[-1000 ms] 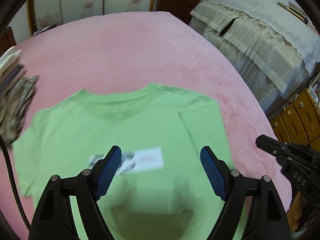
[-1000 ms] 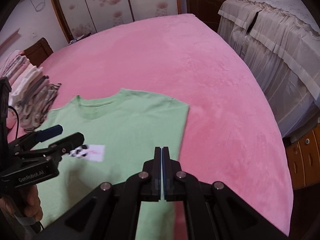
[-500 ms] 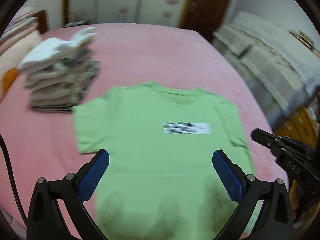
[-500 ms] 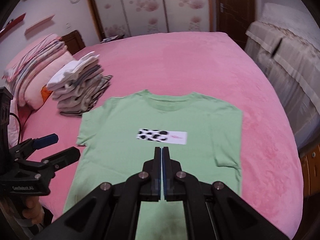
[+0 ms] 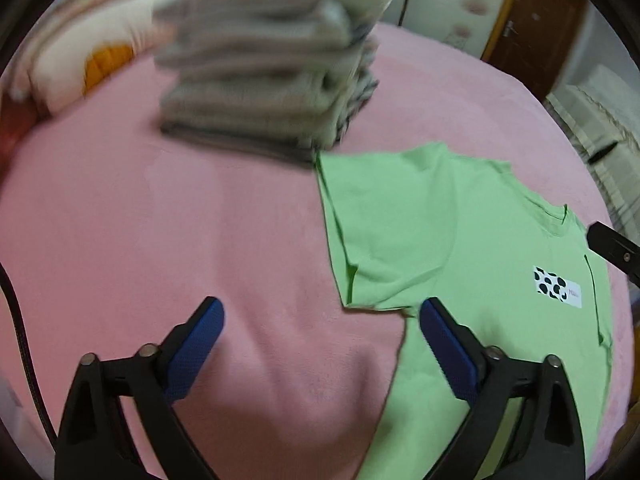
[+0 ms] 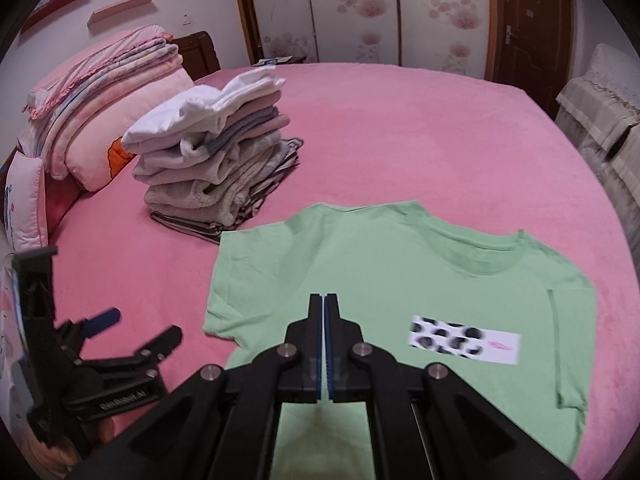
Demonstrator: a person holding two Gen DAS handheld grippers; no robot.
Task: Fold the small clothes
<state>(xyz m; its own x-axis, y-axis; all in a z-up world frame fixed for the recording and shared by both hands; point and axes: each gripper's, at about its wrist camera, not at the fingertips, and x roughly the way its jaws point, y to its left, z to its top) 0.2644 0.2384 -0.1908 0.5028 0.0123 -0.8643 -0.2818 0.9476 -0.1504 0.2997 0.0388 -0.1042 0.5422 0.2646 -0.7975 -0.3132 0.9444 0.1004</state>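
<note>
A light green T-shirt point(image 5: 460, 240) point(image 6: 380, 280) lies flat, front up, on the pink bedspread point(image 5: 160, 240) point(image 6: 400, 140); a white label with black spots point(image 6: 464, 340) is on its chest. My left gripper point(image 5: 320, 320) point(image 6: 140, 326) hangs over the bedspread at the shirt's left sleeve. Its jaws are closing but stand wide, with only the sleeve's hem corner and bare cover between them and nothing gripped. My right gripper point(image 6: 324, 300) is shut and empty above the shirt's lower left part. Its dark tip point(image 5: 612, 248) shows at the right edge of the left wrist view.
A tall stack of folded clothes point(image 6: 216, 152) point(image 5: 264, 80) stands just beyond the shirt's left sleeve. Pillows and folded blankets point(image 6: 100, 92) lie at the bed's head on the left. A cloth-covered sofa point(image 6: 600, 128) stands past the right edge, wardrobe doors point(image 6: 360, 8) behind.
Both views have swung left, bringing the clothes stack and pillows into sight. My left gripper moved from over the shirt's chest to its left sleeve edge. The right gripper stayed shut.
</note>
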